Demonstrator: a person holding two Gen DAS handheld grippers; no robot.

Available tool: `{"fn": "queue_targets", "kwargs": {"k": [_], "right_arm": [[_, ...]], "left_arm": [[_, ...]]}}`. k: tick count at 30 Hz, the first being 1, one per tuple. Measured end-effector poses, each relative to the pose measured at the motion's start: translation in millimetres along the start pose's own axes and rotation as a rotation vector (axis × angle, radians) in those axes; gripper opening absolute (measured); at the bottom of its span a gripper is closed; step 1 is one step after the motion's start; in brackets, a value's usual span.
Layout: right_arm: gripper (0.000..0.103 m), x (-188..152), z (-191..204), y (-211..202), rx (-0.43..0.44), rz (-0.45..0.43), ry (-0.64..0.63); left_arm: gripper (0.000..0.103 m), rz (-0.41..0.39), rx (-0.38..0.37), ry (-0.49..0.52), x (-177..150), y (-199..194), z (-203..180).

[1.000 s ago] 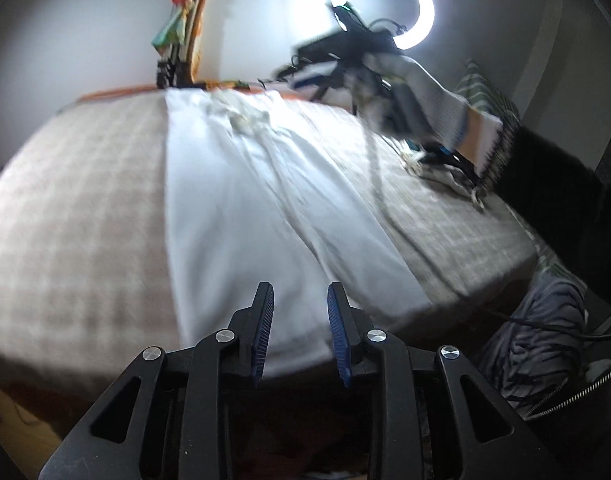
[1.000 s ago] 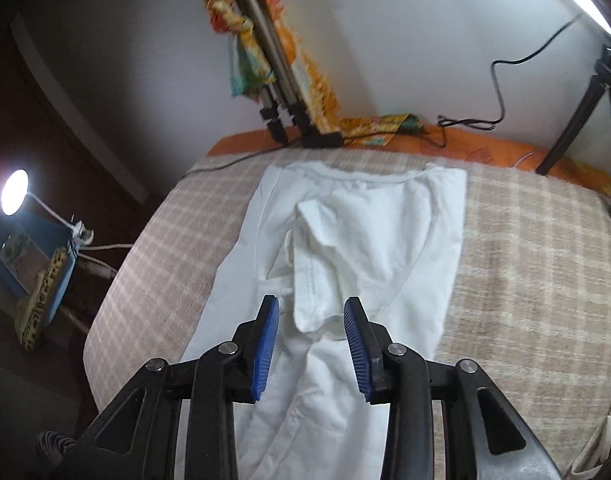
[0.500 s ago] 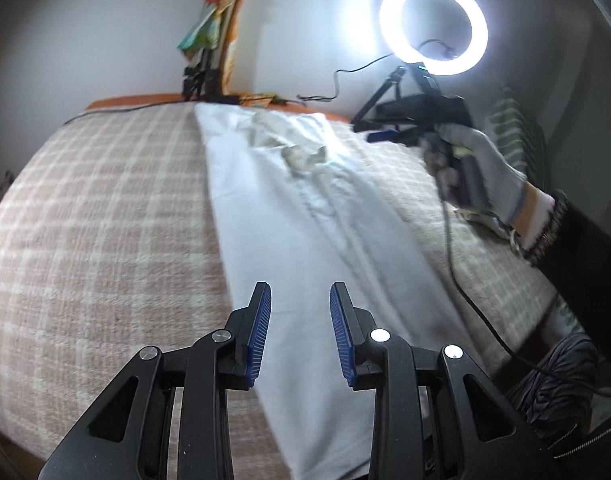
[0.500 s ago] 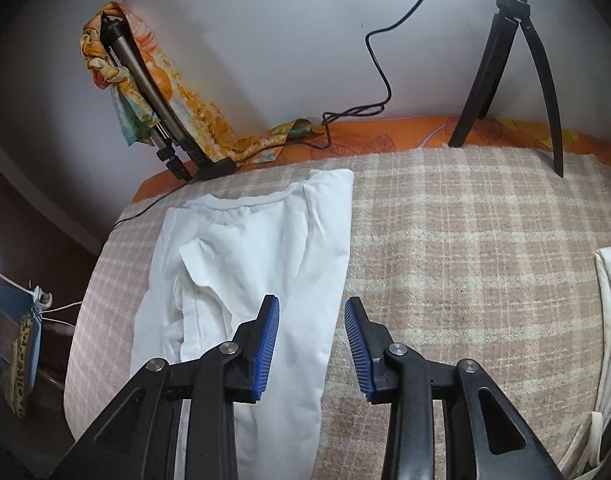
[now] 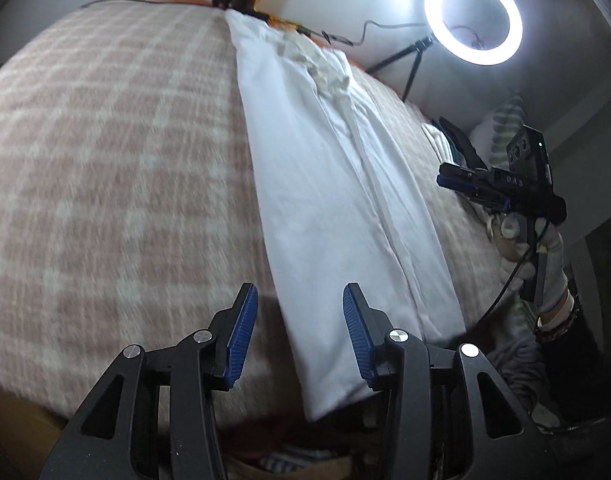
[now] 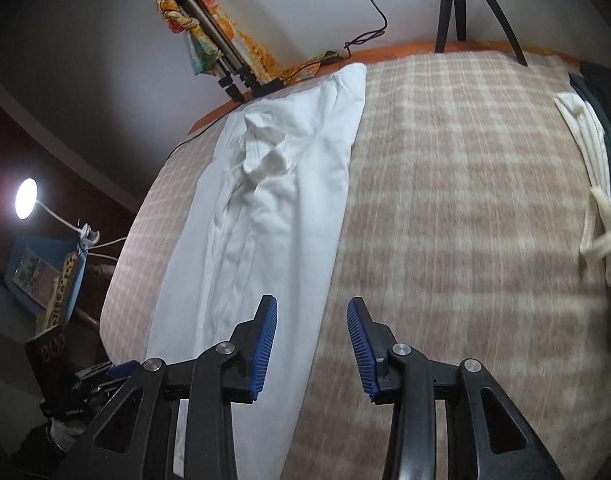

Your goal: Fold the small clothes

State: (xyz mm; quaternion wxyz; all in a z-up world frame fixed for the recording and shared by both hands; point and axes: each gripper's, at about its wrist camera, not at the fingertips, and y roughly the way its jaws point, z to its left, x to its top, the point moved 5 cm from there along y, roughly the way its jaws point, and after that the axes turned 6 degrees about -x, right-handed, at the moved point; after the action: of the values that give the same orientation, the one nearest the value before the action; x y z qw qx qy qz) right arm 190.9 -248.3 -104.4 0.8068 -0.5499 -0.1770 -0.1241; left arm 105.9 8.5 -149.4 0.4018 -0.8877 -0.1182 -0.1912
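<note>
Checked bed (image 5: 105, 168) under a white garment (image 5: 325, 200), folded into a long narrow strip and lying flat from the far edge to the near edge; lit ring light (image 5: 472, 17) on a tripod at the far side. Left tongs (image 5: 300, 332) spread and empty over the strip's near end; right tongs (image 6: 312, 346) likewise spread, empty, over its right edge.

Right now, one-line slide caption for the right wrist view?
Open right gripper poised over the long edge of a white garment folded into a narrow strip on a plaid blanket.
</note>
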Motion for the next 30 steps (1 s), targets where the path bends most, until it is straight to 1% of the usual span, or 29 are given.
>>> {"fn": "queue_targets", "kwargs": {"k": [3,5,8,9,10,11,12,14,15,16,17,18,19,20,22,25,27,28,29,30], "right_arm": [[0.04,-39.6,2.8,-11.1,0.024,0.017,0.006],[0.04,-61.6,4.8,-14.1,0.034,0.036,0.012],[0.039,-90.1,12.1,-15.2,0.061,0.067,0.022],[0.039,-97.8,14.7,-15.0,0.065,0.075,0.02],[0.039,-104.4,18.2,-15.1,0.065,0.082,0.011],[0.039,-110.1,22.6,-16.0,0.064,0.084,-0.003],[0.039,-114.8,27.2,-16.8,0.064,0.086,-0.02],[0.038,-123.0,39.5,-17.0,0.07,0.096,-0.064],[0.037,-125.8,44.0,-15.8,0.062,0.101,-0.083],[0.034,-129.4,47.5,-13.9,0.044,0.108,-0.104],[0.025,-132.1,50.8,-10.4,0.02,0.116,-0.133],[0.019,-133.5,52.2,-7.8,-0.003,0.114,-0.156],[0.01,-134.5,52.3,-6.7,-0.026,0.109,-0.175],[0.005,-134.5,51.7,-5.8,-0.036,0.105,-0.189],[0.004,-134.6,49.8,-6.5,-0.031,0.103,-0.188],[0.005,-133.5,48.1,-7.8,-0.029,0.102,-0.174],[0.011,-133.4,46.3,-11.4,-0.033,0.093,-0.153],[0.03,-132.9,44.2,-13.1,-0.029,0.092,-0.138],[0.038,-132.8,42.8,-14.8,-0.015,0.09,-0.128],[0.037,-133.6,41.9,-15.2,-0.004,0.097,-0.122]], "left_arm": [[0.043,0.027,-0.008,0.006,-15.7,-1.4,-7.5],[0.04,0.037,-0.007,0.002,-24.8,-1.1,-11.2],[0.039,0.022,0.018,0.032,-30.6,-0.5,-17.4],[0.036,0.02,0.02,0.038,-29.4,0.9,-19.1],[0.026,0.021,0.022,0.049,-29.5,2.6,-21.5],[0.021,0.026,0.037,0.076,-31.0,4.7,-24.7],[0.02,0.027,0.048,0.094,-31.6,5.7,-25.7],[0.007,0.025,0.056,0.117,-32.3,10.2,-26.1],[0.005,0.02,0.056,0.118,-29.6,12.0,-23.6],[0.004,0.011,0.051,0.116,-28.1,10.7,-22.3],[0.003,-0.004,0.045,0.105,-26.7,6.9,-21.7],[0.003,-0.021,0.037,0.095,-25.7,2.8,-20.7],[0.003,-0.045,0.033,0.095,-25.3,-4.9,-20.5],[0.003,-0.063,0.037,0.107,-24.8,-11.0,-20.4],[0.003,-0.073,0.065,0.122,-26.1,-15.8,-16.8],[0.003,-0.043,0.062,0.113,-29.8,-11.2,-13.0],[0.006,-0.059,0.063,0.094,-29.6,-13.8,-10.8],[0.018,-0.058,0.065,0.065,-27.3,-14.0,-7.8],[0.034,-0.051,0.056,0.032,-26.3,-14.0,-4.7],[0.036,-0.051,0.034,0.01,-28.5,-15.9,-3.8]]}}
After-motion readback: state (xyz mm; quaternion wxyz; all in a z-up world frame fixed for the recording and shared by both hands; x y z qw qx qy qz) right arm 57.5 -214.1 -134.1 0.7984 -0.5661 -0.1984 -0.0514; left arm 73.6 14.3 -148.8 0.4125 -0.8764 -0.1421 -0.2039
